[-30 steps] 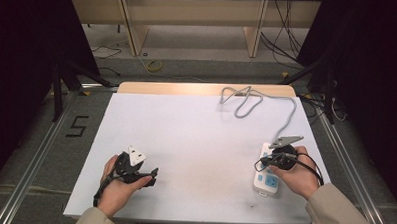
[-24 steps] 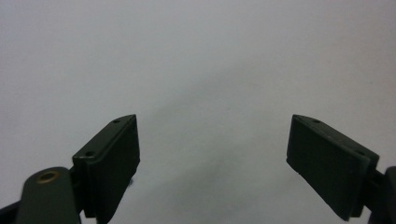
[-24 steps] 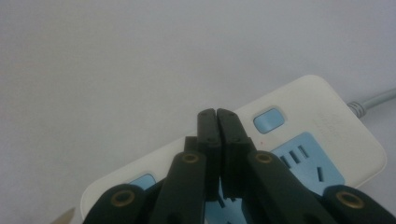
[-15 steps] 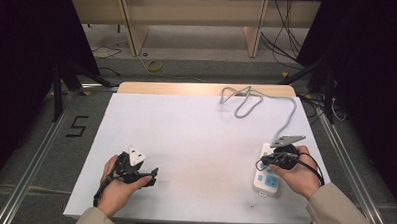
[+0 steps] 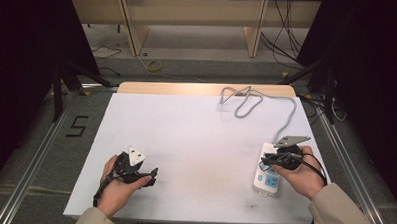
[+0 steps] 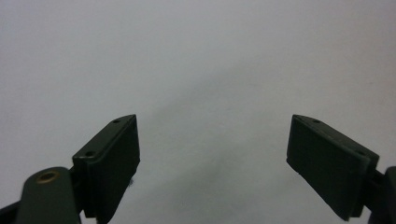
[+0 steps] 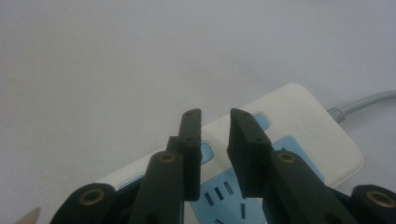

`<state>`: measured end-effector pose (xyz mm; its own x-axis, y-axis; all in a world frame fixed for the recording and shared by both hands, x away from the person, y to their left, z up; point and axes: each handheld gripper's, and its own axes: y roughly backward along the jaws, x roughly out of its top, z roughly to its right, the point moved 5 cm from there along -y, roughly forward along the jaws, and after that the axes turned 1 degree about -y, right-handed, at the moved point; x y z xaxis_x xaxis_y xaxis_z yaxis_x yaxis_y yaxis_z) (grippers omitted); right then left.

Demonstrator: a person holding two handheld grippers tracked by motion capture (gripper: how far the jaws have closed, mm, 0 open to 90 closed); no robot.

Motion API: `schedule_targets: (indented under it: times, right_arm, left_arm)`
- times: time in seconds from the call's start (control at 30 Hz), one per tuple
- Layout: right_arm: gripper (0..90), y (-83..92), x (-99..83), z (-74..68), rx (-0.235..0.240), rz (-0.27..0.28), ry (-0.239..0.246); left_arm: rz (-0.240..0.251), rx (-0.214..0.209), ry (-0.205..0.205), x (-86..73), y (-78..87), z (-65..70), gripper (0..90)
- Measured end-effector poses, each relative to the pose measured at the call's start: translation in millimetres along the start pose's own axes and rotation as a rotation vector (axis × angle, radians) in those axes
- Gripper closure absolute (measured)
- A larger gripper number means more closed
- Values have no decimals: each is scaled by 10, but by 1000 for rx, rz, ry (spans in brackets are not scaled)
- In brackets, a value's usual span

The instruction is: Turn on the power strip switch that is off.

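— White sheeting covers the table [image 5: 195, 142] from edge to edge, with a strip of bare wood at the far side and shelving on the floor beyond. From above, what's in play?

— A white power strip [image 5: 267, 175] lies near the right edge, its grey cable [image 5: 267, 102] looping off toward the far side. The right gripper [image 5: 271, 158] sits right over the strip's far end, in the person's hand. The left gripper [image 5: 152, 174] is well apart from it, low at the near left, with a white three-cornered plate on top.

— And the left gripper view?

— Bare white surface and nothing else. Its jaws stand wide apart, nothing between them.

— The right gripper view?

— There the jaws are nearly together, a narrow slot left between them, and nothing caught in it. They hover over the strip's [image 7: 261, 154] blue socket faces [image 7: 224, 191], with the small blue buttons [image 7: 206, 152] just past the tips. The cable [image 7: 364, 105] leaves at the right.

— So what would you say is in hand?

— Pressing or gripping at the strip, I'd judge; I can't tell whether the tips already touch it. To do it well, I'd come straight down on one button with a single tip and not let the other drag across the socket. The strip looks light and free on the sheet, so a sideways push would likely skid it. The idle left gripper could steady the near end.
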<state>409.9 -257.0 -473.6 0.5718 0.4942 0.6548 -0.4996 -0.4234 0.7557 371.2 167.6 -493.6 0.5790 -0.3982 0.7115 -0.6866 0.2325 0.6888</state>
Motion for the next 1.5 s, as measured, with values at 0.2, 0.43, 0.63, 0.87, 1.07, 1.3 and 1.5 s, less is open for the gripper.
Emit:
schedule_targets:
  times: [0.2,0.43,0.63,0.87,1.07,1.3,1.5]
  right_arm:
    - [663,71,-27,35,-6,30,-11]
    - [588,161,-87,115,-21,63,-30]
    - [549,194,-129,130,-26,74,-33]
    - [525,212,-144,121,-25,84,-35]
    - [501,218,-154,122,-24,91,-38]
    - [465,233,-191,141,-24,102,-51]
    - [425,259,-240,184,-37,117,-75]
  left_arm:
    - [-1,0,0,-2,4,-1,168]
    - [-1,-1,1,-3,2,1,168]
    - [-1,-1,1,-3,2,4,168]
    - [1,-1,3,-2,0,5,168]
    - [-1,-2,1,-3,1,5,168]
    - [0,-2,1,-4,2,5,168]
    - [-1,-3,0,-6,7,4,168]
